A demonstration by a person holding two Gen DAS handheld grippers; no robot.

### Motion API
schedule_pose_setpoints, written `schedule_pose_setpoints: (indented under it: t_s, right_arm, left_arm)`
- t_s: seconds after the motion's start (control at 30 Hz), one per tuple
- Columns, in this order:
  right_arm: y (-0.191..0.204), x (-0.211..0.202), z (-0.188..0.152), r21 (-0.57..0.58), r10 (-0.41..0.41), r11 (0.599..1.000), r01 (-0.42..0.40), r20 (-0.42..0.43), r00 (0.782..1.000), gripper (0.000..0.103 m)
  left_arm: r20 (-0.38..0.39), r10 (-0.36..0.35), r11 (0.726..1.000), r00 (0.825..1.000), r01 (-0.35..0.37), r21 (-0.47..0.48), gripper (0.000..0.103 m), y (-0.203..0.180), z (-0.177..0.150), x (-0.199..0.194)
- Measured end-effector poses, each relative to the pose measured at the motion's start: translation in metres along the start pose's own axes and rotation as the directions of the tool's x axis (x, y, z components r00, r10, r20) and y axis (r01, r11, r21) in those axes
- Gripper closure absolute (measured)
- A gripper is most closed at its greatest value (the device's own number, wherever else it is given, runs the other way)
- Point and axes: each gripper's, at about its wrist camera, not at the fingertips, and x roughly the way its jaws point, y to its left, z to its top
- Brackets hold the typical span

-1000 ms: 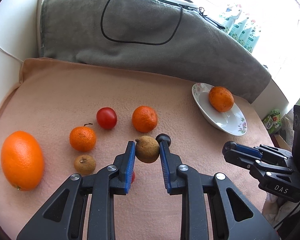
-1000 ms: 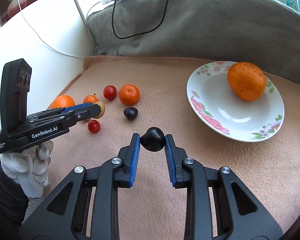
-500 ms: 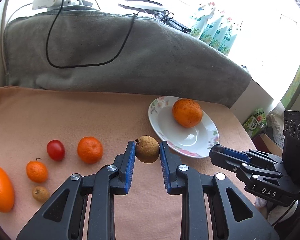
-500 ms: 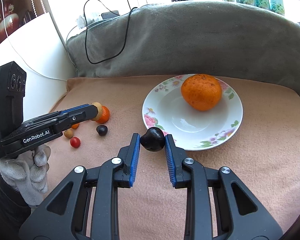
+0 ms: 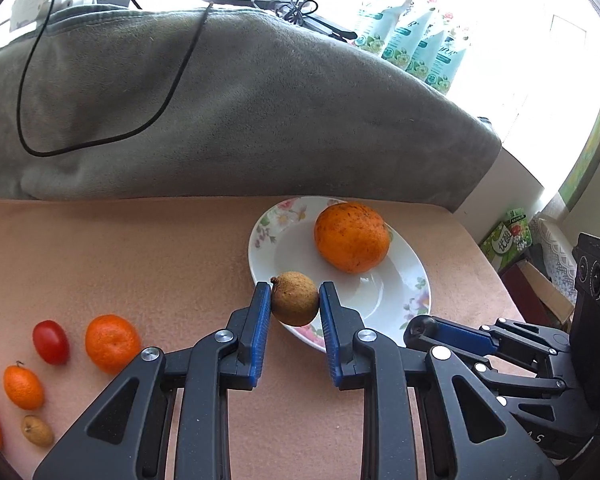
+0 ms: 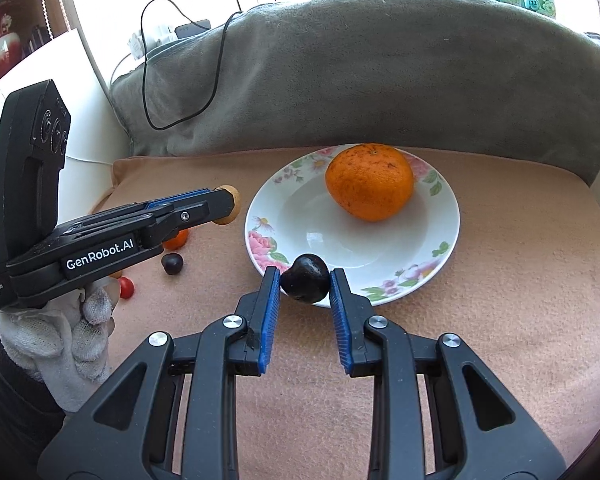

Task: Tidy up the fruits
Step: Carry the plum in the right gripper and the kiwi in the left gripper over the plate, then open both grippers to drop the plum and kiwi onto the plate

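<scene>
Left hand-held gripper (image 5: 295, 300): blue pads clamped on a small brown fruit (image 5: 295, 298), held over the near rim of the floral plate (image 5: 260, 236). Right hand-held gripper (image 6: 305, 284): pads clamped on a dark, near-black fruit (image 6: 305, 283), likewise at the plate's near rim; whether either fruit touches the plate, not discernible. On the plate, toward its far side: one large speckled orange (image 5: 351, 237). Right of the left gripper, in the left wrist view: the right gripper seen side-on, low beside the plate. In the right wrist view: the left gripper at the left, gripped by a white-gloved hand (image 6: 60, 340), the brown fruit showing at its tip just left of the plate. Beneath everything: a peach cloth (image 5: 140, 248) covering the table. On the cloth, well left of the plate: a mandarin (image 5: 112, 343), a red tomato (image 5: 51, 341) beside it, a small stemmed orange fruit (image 5: 23, 386) nearer, a second small brown fruit (image 5: 37, 431) nearest, and the edge of a larger orange at the frame border. Behind the left gripper in the right wrist view: a second dark fruit (image 6: 172, 263) and a small red fruit (image 6: 126, 287). At the back: a grey blanket (image 5: 240, 112) with a looped black cable (image 5: 100, 136) on it.
</scene>
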Motion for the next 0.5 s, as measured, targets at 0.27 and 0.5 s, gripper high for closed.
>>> schedule_pose_setpoints:
  t_s: [0.27, 0.5]
  right_arm:
    - [-0.004, 0.006, 0.0, 0.004, -0.022, 1.0, 0.022, -0.018, 1.0, 0.076]
    - [-0.004, 0.008, 0.002, 0.01, -0.027, 1.0, 0.028, -0.014, 1.0, 0.076]
  left_arm:
    - [-0.028, 0.002, 1.0, 1.0, -0.002, -0.002, 0.08, 0.0, 0.001, 0.013]
    - [-0.02, 0.003, 1.0, 1.0, -0.003, 0.009, 0.079, -0.003, 0.003, 0.013]
